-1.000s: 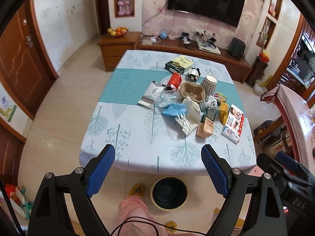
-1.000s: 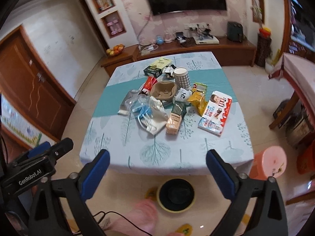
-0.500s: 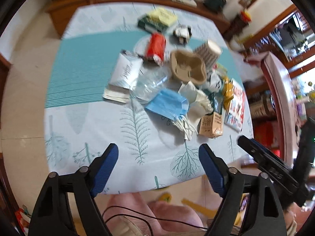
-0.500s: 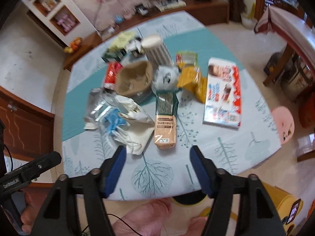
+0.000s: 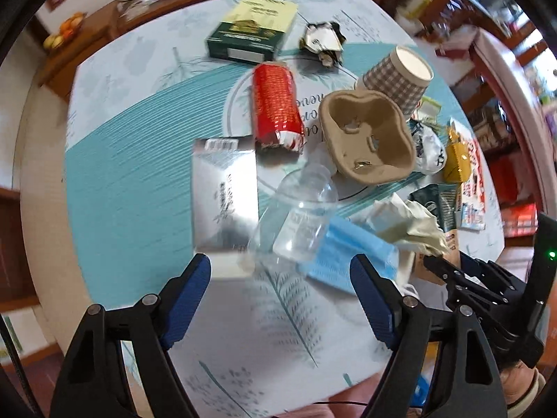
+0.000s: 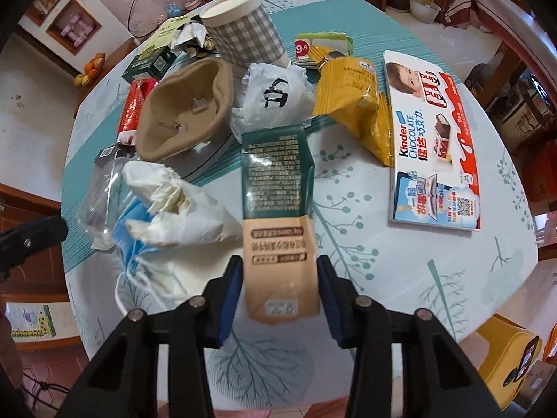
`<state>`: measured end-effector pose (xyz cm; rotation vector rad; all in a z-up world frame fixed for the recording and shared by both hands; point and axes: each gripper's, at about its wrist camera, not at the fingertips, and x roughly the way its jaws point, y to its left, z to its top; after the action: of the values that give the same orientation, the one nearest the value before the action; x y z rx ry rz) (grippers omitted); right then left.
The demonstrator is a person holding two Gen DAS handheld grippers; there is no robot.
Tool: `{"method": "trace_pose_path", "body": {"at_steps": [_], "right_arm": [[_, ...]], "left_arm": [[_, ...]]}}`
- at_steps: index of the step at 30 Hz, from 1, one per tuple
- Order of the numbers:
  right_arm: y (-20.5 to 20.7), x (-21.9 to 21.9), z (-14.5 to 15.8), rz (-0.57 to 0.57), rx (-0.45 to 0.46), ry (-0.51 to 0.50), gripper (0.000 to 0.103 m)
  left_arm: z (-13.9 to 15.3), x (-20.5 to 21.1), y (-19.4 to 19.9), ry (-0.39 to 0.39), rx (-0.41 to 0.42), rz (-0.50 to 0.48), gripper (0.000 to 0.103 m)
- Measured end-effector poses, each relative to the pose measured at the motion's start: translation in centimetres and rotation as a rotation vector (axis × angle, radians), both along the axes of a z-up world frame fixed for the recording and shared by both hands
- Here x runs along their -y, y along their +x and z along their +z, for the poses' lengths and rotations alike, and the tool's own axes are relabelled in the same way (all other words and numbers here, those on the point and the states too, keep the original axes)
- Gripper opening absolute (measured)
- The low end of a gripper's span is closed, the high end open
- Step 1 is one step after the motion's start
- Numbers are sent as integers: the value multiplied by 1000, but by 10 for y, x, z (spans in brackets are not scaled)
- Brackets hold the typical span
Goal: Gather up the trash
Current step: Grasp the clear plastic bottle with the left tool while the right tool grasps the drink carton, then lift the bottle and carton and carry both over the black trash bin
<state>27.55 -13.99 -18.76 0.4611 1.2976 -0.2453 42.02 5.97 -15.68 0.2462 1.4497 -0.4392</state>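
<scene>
Trash is piled on a table with a leaf-print cloth [image 5: 264, 317]. My left gripper [image 5: 280, 278] hangs open, pointing down over the near end of a clear plastic bottle [image 5: 299, 216] and a blue face mask [image 5: 348, 254]; its pads touch nothing. A silver pouch [image 5: 224, 195] lies left of the bottle. My right gripper [image 6: 279, 278] is closing its jaws on a tan and green drink carton [image 6: 278, 216] lying flat. Both pads sit against the carton's sides at its near end.
Around these lie a red wrapper [image 5: 276, 108], a pulp cup holder [image 5: 369, 136], a checked paper cup [image 5: 397, 76], a green box [image 5: 254, 31], crumpled tissue [image 6: 174, 209], a white bag [image 6: 275, 97], a yellow bag [image 6: 351, 97] and a Kinder box [image 6: 435, 139]. A yellow stool [image 6: 501, 348] stands at the right.
Both grippers have dropped from well above the table's near edge to just over the trash. The right jaws have narrowed around the carton. The left jaws stay wide.
</scene>
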Motion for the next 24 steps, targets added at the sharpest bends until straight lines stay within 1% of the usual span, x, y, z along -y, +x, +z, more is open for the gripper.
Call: {"method": "trace_pose_path", "body": {"at_steps": [4, 6, 8, 10, 11, 12, 14, 18, 24], "right_arm": [[-4, -4, 3, -4, 27, -22, 39], [-9, -5, 8, -7, 45, -35, 38], [-13, -5, 13, -10, 58, -44, 38], [-20, -4, 19, -13, 72, -50, 38], [-22, -4, 21, -17, 77, -48, 38], [-24, -4, 23, -19, 82, -47, 38], [-32, -3, 28, -28, 92, -51, 38], [-47, 1, 38, -51, 109, -42, 38], [-71, 3, 53, -65, 135, -37, 38]], "left_arm": [[-20, 18, 13, 44, -25, -70, 80], [-29, 24, 17, 70, -35, -93, 80], [-37, 27, 19, 76, -51, -101, 79], [-44, 29, 23, 78, -68, -105, 74], [-47, 31, 24, 79, -81, -107, 66], [-51, 33, 25, 57, -54, -121, 57], [-58, 35, 26, 65, -80, -124, 57], [-58, 36, 23, 76, -61, -133, 55], [-47, 34, -2, 57, -42, -126, 54]]}}
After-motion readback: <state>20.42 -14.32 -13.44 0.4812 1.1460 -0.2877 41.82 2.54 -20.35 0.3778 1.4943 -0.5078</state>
